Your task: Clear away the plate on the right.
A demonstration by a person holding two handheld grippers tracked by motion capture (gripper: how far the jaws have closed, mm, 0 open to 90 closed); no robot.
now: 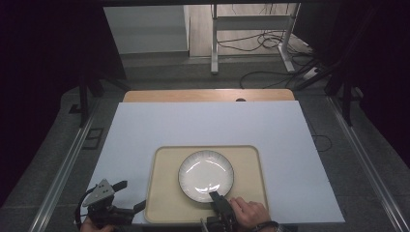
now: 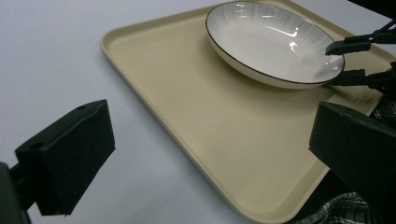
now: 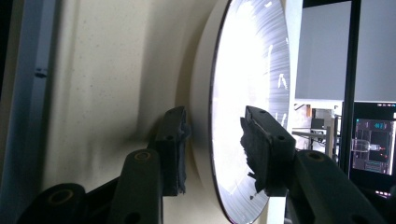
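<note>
— Table point(image 1: 145, 125), white-topped, comes first; what sits on it?
— Tray point(image 1: 167, 203), beige, near the front edge, with the white plate point(image 1: 205, 175) on it.
— And the right gripper point(image 1: 215, 197)?
— Its jaws straddle the plate's near rim, one above, one beneath, slightly parted, pads clear of it.
— The left gripper point(image 1: 128, 195)?
— Beside the tray, jaws wide, nothing between them.

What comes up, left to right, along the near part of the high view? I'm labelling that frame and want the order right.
Left gripper → beige tray → white plate → right gripper, its jaws astride the plate's near rim → hand.
</note>
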